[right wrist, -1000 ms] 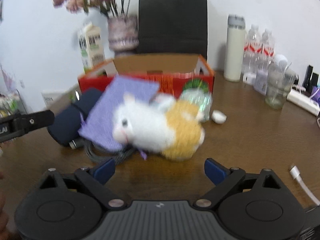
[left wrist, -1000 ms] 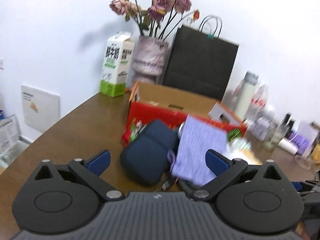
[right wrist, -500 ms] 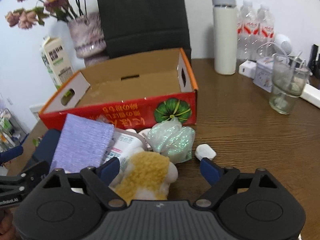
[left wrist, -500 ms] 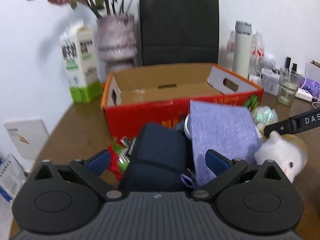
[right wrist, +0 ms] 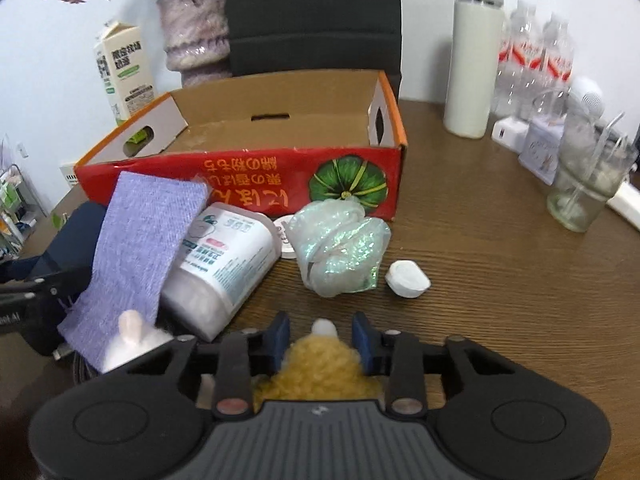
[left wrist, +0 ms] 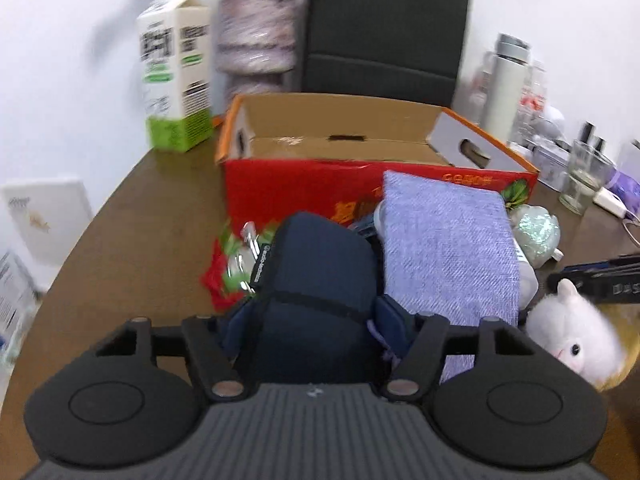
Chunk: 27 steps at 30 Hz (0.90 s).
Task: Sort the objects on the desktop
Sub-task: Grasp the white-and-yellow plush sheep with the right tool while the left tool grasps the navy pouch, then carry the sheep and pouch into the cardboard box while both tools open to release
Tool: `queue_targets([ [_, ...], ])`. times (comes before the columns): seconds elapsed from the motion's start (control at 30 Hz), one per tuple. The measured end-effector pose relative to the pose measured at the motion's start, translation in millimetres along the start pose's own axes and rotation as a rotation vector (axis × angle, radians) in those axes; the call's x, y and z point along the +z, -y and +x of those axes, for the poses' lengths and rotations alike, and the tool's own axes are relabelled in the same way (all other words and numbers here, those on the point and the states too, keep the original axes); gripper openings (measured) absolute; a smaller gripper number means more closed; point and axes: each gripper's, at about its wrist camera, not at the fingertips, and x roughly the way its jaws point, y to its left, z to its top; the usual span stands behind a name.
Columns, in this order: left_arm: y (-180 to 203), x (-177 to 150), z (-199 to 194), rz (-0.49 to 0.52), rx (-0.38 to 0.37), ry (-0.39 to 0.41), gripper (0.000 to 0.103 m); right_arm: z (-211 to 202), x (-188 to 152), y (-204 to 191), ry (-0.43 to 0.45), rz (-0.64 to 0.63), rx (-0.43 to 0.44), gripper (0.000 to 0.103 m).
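My left gripper (left wrist: 310, 330) is shut on a dark navy pouch (left wrist: 316, 276) lying on the brown table in front of an open red cardboard box (left wrist: 304, 188). A purple cloth (left wrist: 444, 248) leans beside the pouch. My right gripper (right wrist: 322, 340) is shut on the yellow body of a white and yellow plush toy (right wrist: 320, 368); its white head (right wrist: 132, 340) sticks out to the left. The toy also shows in the left wrist view (left wrist: 572, 340). The box (right wrist: 280, 152) stands just beyond it.
A white wipes canister (right wrist: 224, 256), a glittery bag (right wrist: 340, 248) and a small white case (right wrist: 408, 274) lie before the box. A milk carton (left wrist: 176, 80), vase (left wrist: 256, 36), black bag (left wrist: 384, 28), thermos (right wrist: 476, 56), bottles and a glass (right wrist: 588, 184) stand behind.
Both grippers moved forward and closed: the left onto the navy pouch, the right onto the plush toy's yellow body.
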Motion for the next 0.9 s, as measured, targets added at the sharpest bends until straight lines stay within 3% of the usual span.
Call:
queue_targets([
  [0.13, 3.7, -4.3, 3.8, 0.037, 0.03, -0.008, 0.08, -18.9, 4.0, 12.9, 0.044, 0.073, 0.048, 0.021],
  [0.2, 7.6, -3.0, 11.2, 0.056, 0.052, -0.032, 0.08, -24.5, 5.1, 15.2, 0.034, 0.095, 0.056, 0.023],
  [0.23, 8.9, -2.4, 13.9, 0.064, 0.05, -0.035, 0.079, -30.0, 4.3, 14.5, 0.029, 0.101, 0.051, 0.03],
  [0.27, 10.3, -2.1, 16.7, 0.073, 0.059, -0.038, 0.069, -36.2, 2.6, 14.4, 0.034, 0.101, 0.056, 0.04],
  [0.33, 12.1, -1.4, 16.8, 0.072, 0.078, -0.039, 0.064, -43.8, -2.2, 14.4, 0.026, 0.107, 0.079, 0.093],
  [0.43, 14.8, -3.6, -4.5, 0.041, 0.041, -0.001, 0.062, -44.2, -12.7, 21.0, 0.002, 0.143, 0.069, 0.084],
  [0.63, 15.3, -18.0, -66.3, -0.053, 0.004, 0.081, 0.062, -49.0, -25.2, 50.7, -0.032, 0.334, 0.083, 0.084],
  [0.77, 20.0, -32.6, -87.9, -0.06, -0.022, 0.086, 0.062, -31.9, -21.5, 45.6, -0.08, 0.305, 0.085, 0.084],
  [0.83, 23.7, -39.5, -89.9, -0.047, -0.023, 0.071, 0.062, -18.6, -16.3, 33.9, -0.112, 0.261, 0.096, 0.056],
  [0.9, 26.2, -46.6, -87.6, -0.031, -0.008, 0.055, 0.062, -14.2, -12.2, 13.0, -0.103, 0.166, 0.068, 0.052],
])
